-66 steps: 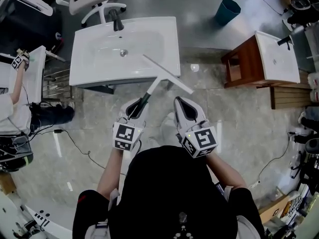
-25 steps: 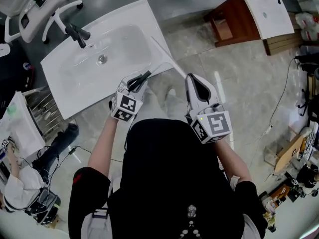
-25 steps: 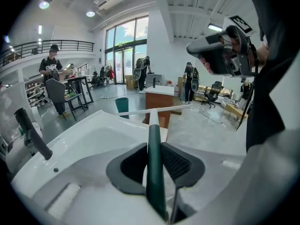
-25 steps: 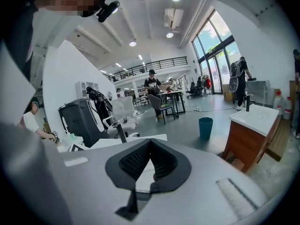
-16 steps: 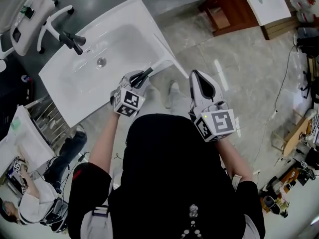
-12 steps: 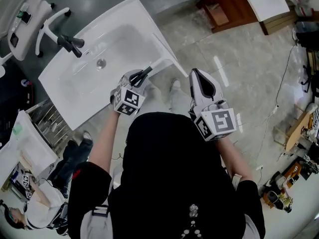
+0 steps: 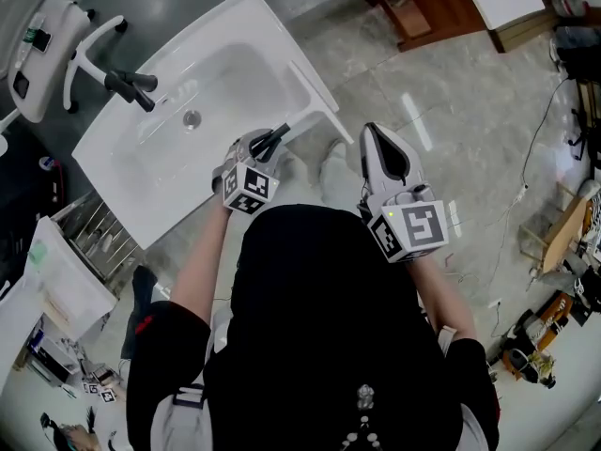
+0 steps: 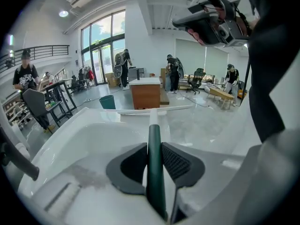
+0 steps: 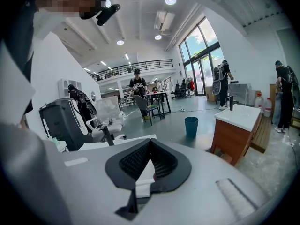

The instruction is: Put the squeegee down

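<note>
At 11 o'clock over sink rim (image 7: 178,191), left tool (image 7: 266,145) clamps squeegee (image 8: 153,158) handle, not yet put down; right tool (image 7: 385,153) closed, empty.

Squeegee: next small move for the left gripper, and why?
Probably lower the left gripper slightly until the squeegee rests on the sink, before any release. Its jaws are clamped on the dark green handle. The blade lies along the sink's edge, and whether it touches yet is unclear.
</note>
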Demonstrator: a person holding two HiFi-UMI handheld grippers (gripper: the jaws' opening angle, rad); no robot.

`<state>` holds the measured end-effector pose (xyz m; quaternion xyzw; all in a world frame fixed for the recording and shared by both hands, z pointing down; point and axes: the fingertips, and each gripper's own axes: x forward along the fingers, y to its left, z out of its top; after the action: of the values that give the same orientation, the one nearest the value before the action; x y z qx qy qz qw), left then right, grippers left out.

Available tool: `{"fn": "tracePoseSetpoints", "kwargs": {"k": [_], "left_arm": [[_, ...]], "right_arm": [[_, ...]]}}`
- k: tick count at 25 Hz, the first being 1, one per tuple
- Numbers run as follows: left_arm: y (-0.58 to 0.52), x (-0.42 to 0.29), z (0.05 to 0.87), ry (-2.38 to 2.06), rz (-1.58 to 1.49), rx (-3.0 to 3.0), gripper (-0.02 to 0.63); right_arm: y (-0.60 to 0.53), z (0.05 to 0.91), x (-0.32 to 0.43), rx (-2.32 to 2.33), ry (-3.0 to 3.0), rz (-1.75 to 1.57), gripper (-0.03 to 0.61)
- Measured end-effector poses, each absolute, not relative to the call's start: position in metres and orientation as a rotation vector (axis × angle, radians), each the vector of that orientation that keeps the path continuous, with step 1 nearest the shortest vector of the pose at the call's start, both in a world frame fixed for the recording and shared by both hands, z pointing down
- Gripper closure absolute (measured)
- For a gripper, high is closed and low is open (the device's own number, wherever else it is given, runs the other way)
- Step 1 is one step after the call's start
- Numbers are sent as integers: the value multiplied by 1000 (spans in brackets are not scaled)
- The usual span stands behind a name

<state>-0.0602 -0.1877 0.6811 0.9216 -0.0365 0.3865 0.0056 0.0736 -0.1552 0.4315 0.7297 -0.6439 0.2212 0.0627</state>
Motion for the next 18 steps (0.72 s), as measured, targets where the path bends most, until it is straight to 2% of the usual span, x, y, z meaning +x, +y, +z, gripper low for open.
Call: {"fn": "tracePoseSetpoints", "kwargs": {"k": [18], "left_arm": [[-188,-64,697,-131,1230,2941,506]], "right_arm": [[-161,435,64,2196,-1939,676,576]]}}
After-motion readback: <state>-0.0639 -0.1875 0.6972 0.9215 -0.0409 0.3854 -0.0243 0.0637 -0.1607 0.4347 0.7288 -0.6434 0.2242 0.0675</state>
